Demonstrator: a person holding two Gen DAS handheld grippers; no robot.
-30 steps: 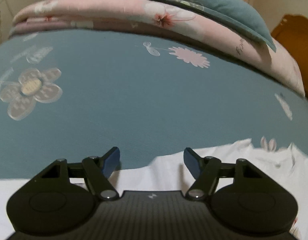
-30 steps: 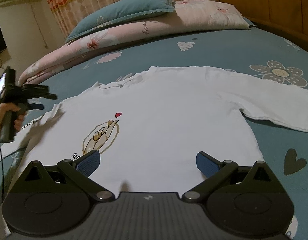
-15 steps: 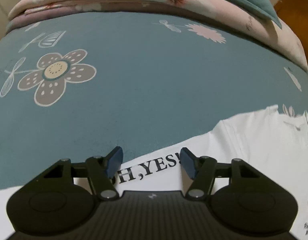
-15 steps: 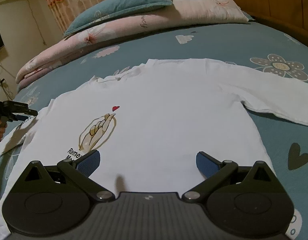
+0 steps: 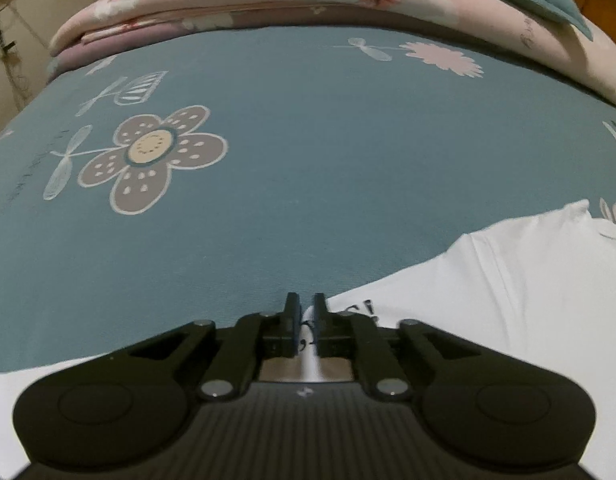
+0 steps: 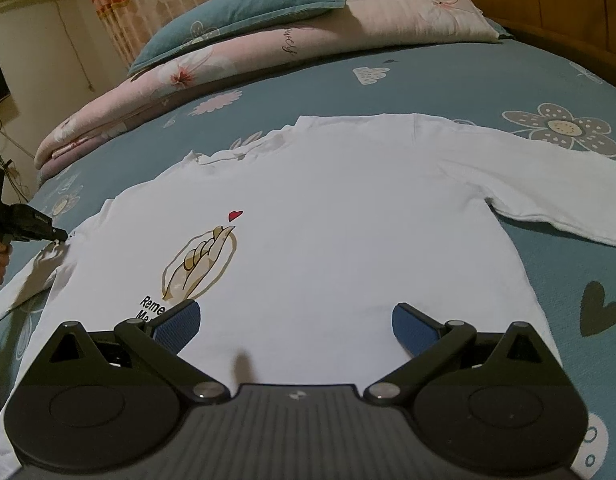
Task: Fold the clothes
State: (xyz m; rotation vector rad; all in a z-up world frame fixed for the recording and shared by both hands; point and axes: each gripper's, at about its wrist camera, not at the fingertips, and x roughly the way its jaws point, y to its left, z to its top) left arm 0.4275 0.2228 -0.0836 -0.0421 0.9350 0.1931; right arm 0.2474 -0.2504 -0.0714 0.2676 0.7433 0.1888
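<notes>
A white long-sleeved shirt with a hand-and-heart print lies flat, front up, on the blue bed. My left gripper is shut on the printed edge of the shirt's left sleeve; in the right wrist view that same gripper pinches the sleeve at the far left, held by a hand. Low over the shirt's hem, my right gripper stands open with nothing between its blue pads. The shirt's other sleeve stretches out to the right.
The blue flowered bedsheet spreads around the shirt. A folded pink quilt and a teal pillow lie along the far side. A wooden headboard rises at the right; a curtain and wall stand behind.
My left gripper has closed its jaws onto the sleeve's printed edge, having dropped lower and shifted along the sleeve. The right gripper has stayed open and nearly still over the hem.
</notes>
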